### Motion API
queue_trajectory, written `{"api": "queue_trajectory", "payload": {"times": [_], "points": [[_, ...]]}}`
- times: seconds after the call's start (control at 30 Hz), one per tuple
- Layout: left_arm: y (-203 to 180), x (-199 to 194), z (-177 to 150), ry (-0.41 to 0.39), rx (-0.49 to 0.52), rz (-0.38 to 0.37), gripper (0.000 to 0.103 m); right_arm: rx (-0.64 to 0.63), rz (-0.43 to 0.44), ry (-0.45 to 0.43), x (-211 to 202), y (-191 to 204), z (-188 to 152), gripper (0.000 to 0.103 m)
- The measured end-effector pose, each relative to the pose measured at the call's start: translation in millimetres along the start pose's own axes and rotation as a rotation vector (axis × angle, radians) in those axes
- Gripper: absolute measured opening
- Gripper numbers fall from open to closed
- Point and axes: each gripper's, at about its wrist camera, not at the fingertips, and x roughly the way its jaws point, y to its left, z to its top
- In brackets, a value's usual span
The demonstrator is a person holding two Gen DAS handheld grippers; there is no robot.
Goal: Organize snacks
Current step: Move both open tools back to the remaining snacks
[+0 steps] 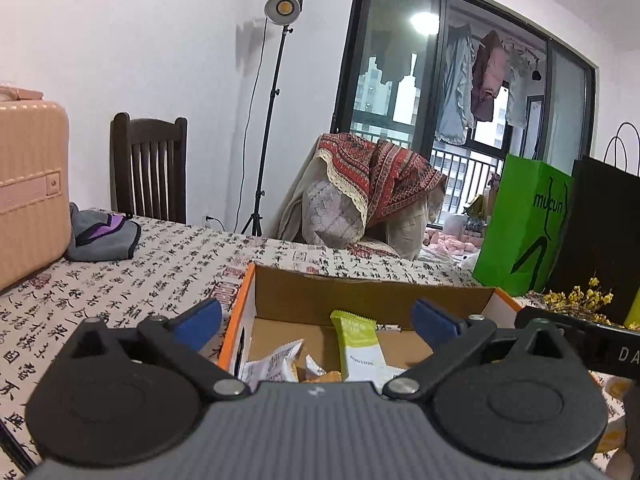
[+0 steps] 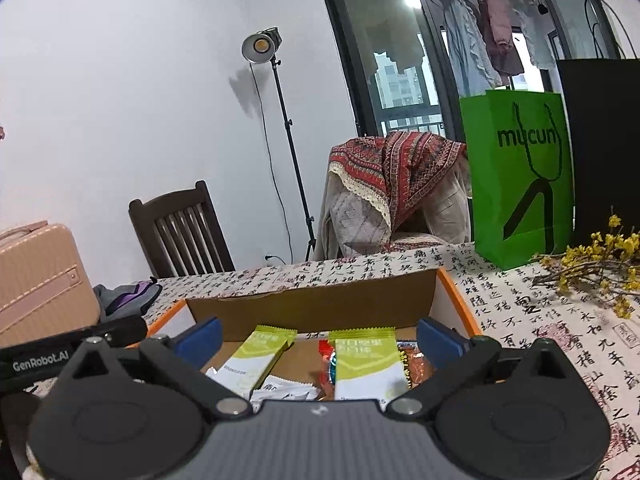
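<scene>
over a cardboard box on a calligraphy-print tablecloth, the left gripper and right gripper hang with jaws spread wide, pinching nothing. below them, inside the box, lie two green snack bars, white packets and an orange-red pouch. loose, overlapping wrappers could make a closing gripper catch two at once or let a slick one slip away.

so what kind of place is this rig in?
Looks like a lived-in home, likely an apartment dining room: a table under a printed cloth, wooden chair, laundry drying on the balcony. The studio lamp suggests a filming setup.
</scene>
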Motion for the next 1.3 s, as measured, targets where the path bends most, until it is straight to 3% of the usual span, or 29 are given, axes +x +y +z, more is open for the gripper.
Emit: {"api": "queue_trajectory", "payload": {"times": [0.27,0.57,1.3], "points": [[0.0,-24.5,15.0,0.041,-0.023,-0.023,0.103,0.001,-0.036,-0.022,-39.0,1.4,14.9,0.103],[11.3,-62.1,7.6,0.078,-0.006,-0.049,0.103,-0.004,-0.051,0.019,-77.5,1.2,0.8,0.103],[52.4,-129.4,-68.2,0.188,0.022,-0.059,0.103,-0.013,-0.063,0.142,-141.2,11.8,-77.9,0.103]]}}
